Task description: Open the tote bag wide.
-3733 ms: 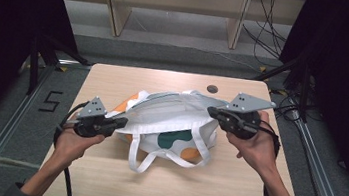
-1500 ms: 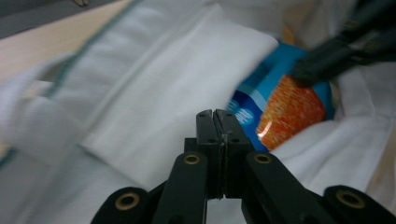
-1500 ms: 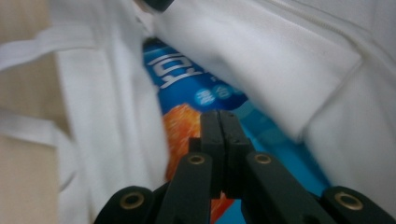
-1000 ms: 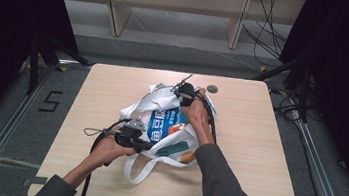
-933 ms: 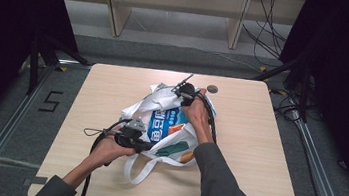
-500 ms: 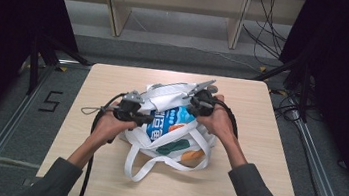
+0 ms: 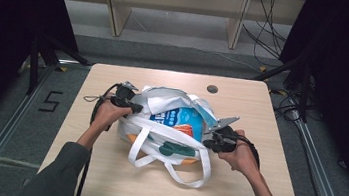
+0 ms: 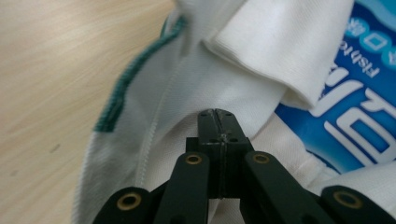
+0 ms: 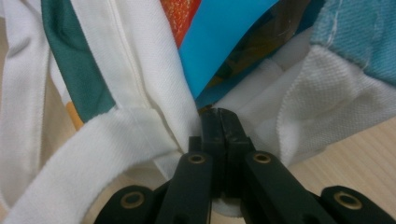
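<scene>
On the wooden table (image 7: 102,180), the white cloth tote bag (image 7: 159,126) lies crosswise, mouth facing away; left gripper (image 7: 136,108) and right gripper (image 7: 207,142) each clamped tight on its rim.

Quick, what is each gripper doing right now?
Left gripper: shut on the white bag.
Right gripper: shut on the white bag too.

A white tote bag (image 7: 167,137) with green trim lies slumped mid-tabletop, mouth spread open. A blue snack packet (image 7: 180,120) sits inside; its white straps (image 7: 174,166) trail toward the near edge.
</scene>
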